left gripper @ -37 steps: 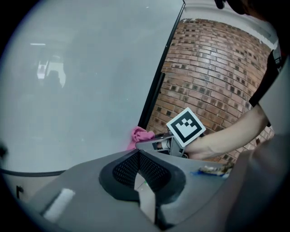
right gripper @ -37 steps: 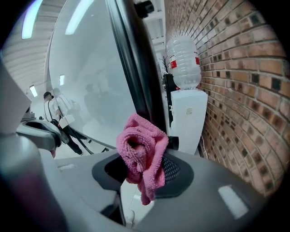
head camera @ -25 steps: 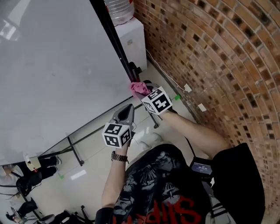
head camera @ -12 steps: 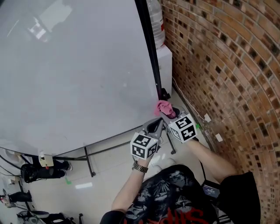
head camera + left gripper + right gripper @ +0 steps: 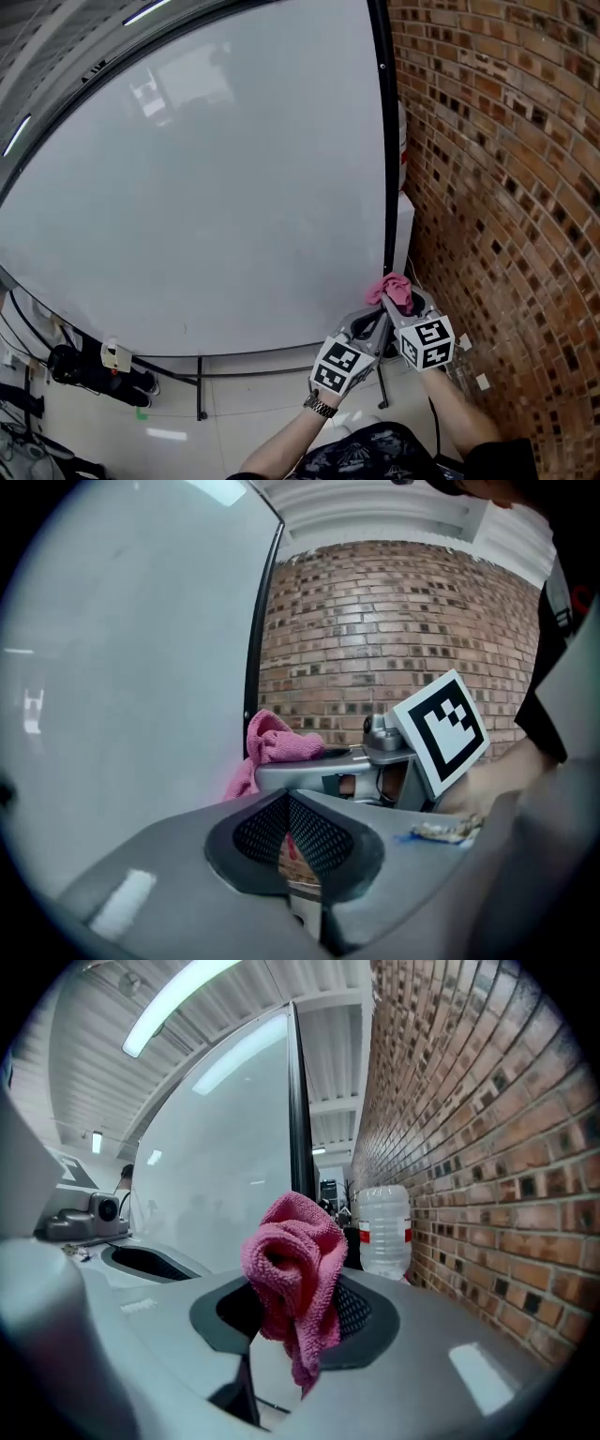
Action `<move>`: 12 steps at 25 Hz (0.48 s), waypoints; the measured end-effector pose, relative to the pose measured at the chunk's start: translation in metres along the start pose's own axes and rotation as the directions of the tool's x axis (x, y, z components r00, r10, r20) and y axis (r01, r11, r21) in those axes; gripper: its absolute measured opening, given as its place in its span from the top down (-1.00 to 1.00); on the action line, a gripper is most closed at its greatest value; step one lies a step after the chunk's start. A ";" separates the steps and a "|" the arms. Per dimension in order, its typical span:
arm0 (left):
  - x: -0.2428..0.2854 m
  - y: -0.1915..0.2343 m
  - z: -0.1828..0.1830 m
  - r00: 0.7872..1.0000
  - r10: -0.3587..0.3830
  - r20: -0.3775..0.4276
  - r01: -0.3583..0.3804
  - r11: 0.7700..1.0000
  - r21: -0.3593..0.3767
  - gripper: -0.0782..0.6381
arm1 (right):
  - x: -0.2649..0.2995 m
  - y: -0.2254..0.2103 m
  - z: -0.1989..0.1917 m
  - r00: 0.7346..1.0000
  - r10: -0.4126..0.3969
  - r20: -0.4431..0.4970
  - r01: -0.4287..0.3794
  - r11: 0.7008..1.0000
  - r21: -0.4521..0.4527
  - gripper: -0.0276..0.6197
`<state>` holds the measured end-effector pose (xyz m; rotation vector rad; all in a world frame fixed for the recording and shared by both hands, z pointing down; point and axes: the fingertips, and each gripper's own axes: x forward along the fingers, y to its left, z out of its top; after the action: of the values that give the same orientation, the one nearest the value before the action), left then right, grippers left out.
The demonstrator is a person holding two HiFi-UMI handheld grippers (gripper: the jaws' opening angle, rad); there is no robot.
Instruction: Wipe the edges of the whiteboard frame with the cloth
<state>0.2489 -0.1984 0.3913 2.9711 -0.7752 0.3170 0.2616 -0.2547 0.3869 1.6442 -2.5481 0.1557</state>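
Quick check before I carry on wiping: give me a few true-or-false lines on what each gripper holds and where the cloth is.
1. The right gripper is shut on the pink cloth. True.
2. The left gripper holds a second cloth. False: its jaws are together with nothing between them.
3. The cloth is by the whiteboard's left edge. False: it is low down by the black right-hand frame edge, next to the brick wall.
4. A water bottle stands beyond the board, beside the brick wall. True.
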 end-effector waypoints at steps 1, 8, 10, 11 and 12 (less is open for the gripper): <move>-0.002 0.001 0.014 1.000 0.006 0.014 -0.006 1.000 0.020 0.78 | -0.001 0.000 0.016 1.000 0.002 0.030 -0.002 1.000 -0.006 0.49; -0.016 -0.001 0.076 0.999 0.013 0.045 -0.019 0.990 0.138 0.78 | -0.014 0.004 0.085 0.993 0.007 0.116 -0.002 0.999 -0.042 0.50; -0.018 -0.004 0.091 0.997 0.013 0.073 -0.024 0.988 0.155 0.78 | -0.020 0.003 0.101 0.991 -0.001 0.133 0.008 0.999 -0.049 0.51; -0.020 -0.004 0.101 0.996 0.015 0.092 -0.030 0.986 0.166 0.78 | -0.023 0.004 0.112 0.988 -0.005 0.151 0.013 0.998 -0.057 0.51; -0.023 -0.006 0.112 0.994 0.015 0.113 -0.035 0.983 0.179 0.78 | -0.026 0.004 0.124 0.985 -0.005 0.174 0.016 0.998 -0.062 0.51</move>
<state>0.2526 -0.1941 0.2774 3.1752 -0.8387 0.2374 0.2642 -0.2470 0.2607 1.7173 -2.6377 -0.0728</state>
